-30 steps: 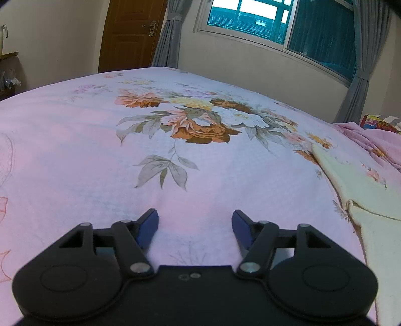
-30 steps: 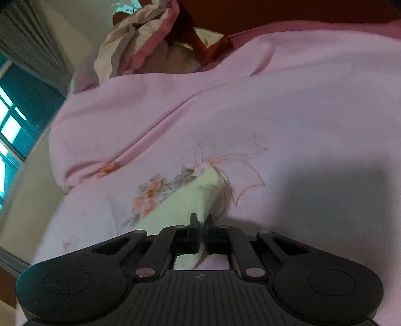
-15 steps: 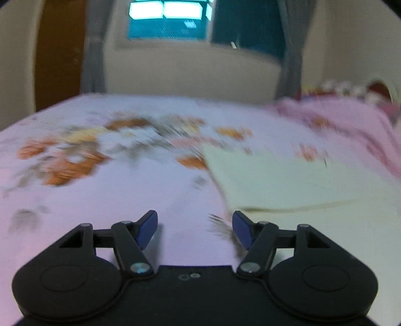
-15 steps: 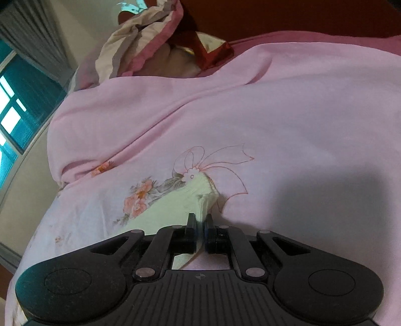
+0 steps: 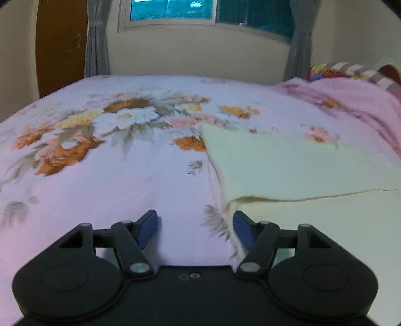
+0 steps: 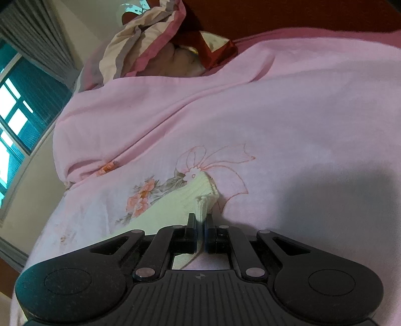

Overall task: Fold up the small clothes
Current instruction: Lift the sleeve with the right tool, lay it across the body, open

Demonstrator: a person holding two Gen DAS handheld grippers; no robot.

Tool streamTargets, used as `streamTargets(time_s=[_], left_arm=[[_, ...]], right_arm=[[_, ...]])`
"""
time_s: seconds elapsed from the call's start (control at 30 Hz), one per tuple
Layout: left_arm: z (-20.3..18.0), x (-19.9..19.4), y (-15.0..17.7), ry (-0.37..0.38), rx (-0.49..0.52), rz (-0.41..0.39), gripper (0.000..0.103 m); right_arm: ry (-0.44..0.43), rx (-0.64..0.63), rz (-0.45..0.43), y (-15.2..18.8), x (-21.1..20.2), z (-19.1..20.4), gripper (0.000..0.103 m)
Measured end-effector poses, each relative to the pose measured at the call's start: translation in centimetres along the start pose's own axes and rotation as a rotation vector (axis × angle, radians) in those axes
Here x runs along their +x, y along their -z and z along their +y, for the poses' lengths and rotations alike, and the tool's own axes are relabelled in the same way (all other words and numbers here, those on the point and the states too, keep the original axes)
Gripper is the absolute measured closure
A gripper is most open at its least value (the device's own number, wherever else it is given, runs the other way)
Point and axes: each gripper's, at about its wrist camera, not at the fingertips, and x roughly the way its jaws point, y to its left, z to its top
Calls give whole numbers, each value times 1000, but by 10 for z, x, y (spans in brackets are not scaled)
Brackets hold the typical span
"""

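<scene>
A pale cream knitted garment (image 5: pixel 288 170) lies flat on the floral bedsheet (image 5: pixel 105 175), at the right of the left wrist view, one layer folded over another. My left gripper (image 5: pixel 195 225) is open and empty, low over the sheet, its right finger at the garment's near left edge. In the right wrist view my right gripper (image 6: pixel 200 223) is shut on a corner of the same cream garment (image 6: pixel 200 193), whose ribbed edge bunches up just above the jaws.
A pink blanket (image 6: pixel 250 105) lies heaped along the head of the bed, with pillows (image 6: pixel 140 45) behind it. A window (image 5: pixel 205 10) with grey curtains and a brown door (image 5: pixel 60 45) stand beyond the bed's far edge.
My left gripper has swung right, from bare sheet to the garment's left edge, staying open. My right gripper keeps its hold on the corner and has shifted slightly.
</scene>
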Motion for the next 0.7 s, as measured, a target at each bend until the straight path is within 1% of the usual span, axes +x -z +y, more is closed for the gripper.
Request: streamTargets(time_s=[0.03, 0.07, 0.13, 0.17, 0.27, 0.3, 0.33, 0.37, 0.4, 0.43, 0.47, 0.57, 0.63, 0.67, 0.7], left_arm=[[10, -6, 3, -18, 7, -16, 35], [24, -12, 7, -66, 7, -20, 37], [58, -23, 12, -125, -32, -35, 37], [79, -27, 13, -166, -59, -32, 37], [139, -33, 19, -302, -109, 22, 37], [154, -33, 22, -333, -121, 44, 37], [170, -33, 26, -344, -146, 65, 35], [185, -37, 30, -318, -196, 55, 34], [198, -40, 35, -273, -262, 35, 34], [206, -42, 39, -241, -309, 20, 36], [208, -42, 40, -232, -321, 11, 35], [197, -37, 39, -267, -254, 20, 33], [194, -37, 36, -284, -230, 22, 33], [194, -41, 35, -295, -224, 7, 33], [195, -46, 35, -329, -214, -9, 33]], right_arm=[[-6, 16, 6, -1, 0, -2, 99], [-13, 20, 12, -3, 1, -3, 100], [4, -16, 10, -4, 1, 2, 100], [8, -27, 3, -4, 0, 5, 100], [23, -64, -38, -4, -6, 17, 100], [26, -78, -54, -4, -8, 22, 100], [24, -89, -68, -5, -11, 29, 100], [16, -96, -74, -6, -14, 36, 100], [10, -118, -83, -6, -17, 46, 100], [8, -142, -93, -5, -20, 56, 100], [-6, -165, -100, -4, -23, 70, 100], [-45, -223, -121, 1, -29, 113, 100], [-76, -268, -132, 8, -32, 147, 100], [-88, -308, -137, 14, -33, 168, 100], [-107, -336, -135, 19, -35, 185, 100]])
